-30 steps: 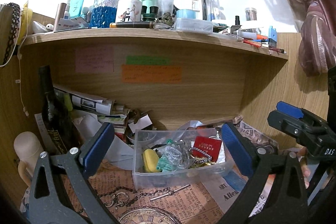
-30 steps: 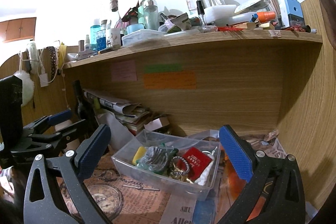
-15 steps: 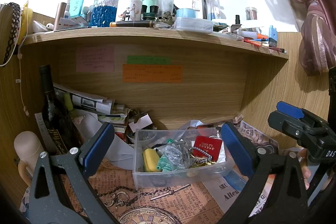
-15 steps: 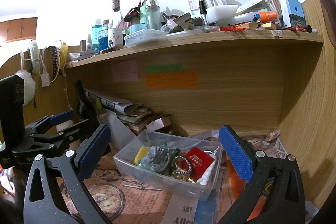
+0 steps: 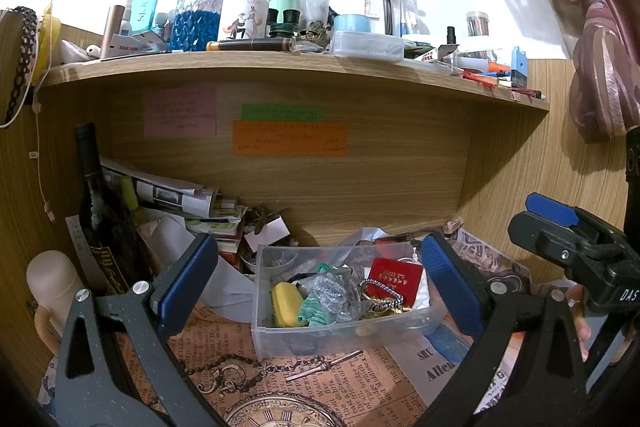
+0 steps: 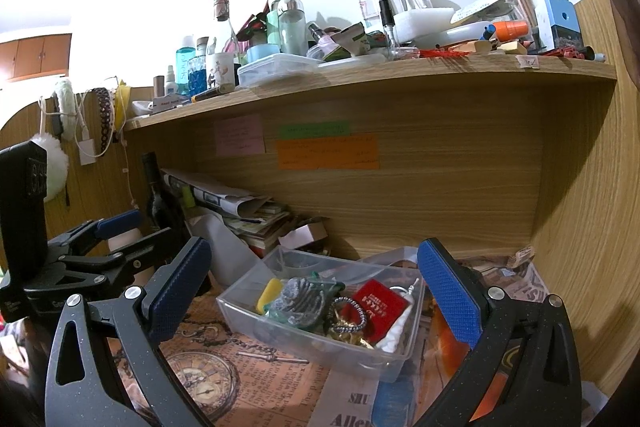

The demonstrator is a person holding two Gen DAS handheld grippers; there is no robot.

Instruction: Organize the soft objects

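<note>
A clear plastic box (image 5: 280, 339) (image 6: 280, 333) stands on the desk under the shelf. In it lie a yellow sponge (image 5: 285, 303) (image 6: 267, 295), a green knit piece (image 5: 312, 313), a grey mesh bundle (image 5: 331, 293) (image 6: 302, 297), a red card (image 5: 394, 277) (image 6: 378, 303) and a bead bracelet (image 5: 380, 301). My left gripper (image 5: 318, 279) is open and empty, short of the box. My right gripper (image 6: 314, 287) is open and empty, also short of the box. Each gripper shows in the other's view: the right one (image 5: 568, 239), the left one (image 6: 112, 239).
A dark wine bottle (image 5: 102, 211) and a pile of papers (image 5: 172, 193) stand at the back left. The shelf (image 5: 280, 63) above is crowded with bottles and jars. Printed newspaper (image 5: 320, 383) covers the desk. A wooden wall (image 6: 592, 227) closes the right side.
Both views have shifted only slightly; the right gripper has tilted up a little. Both grippers stay open and nothing in the box has moved.
</note>
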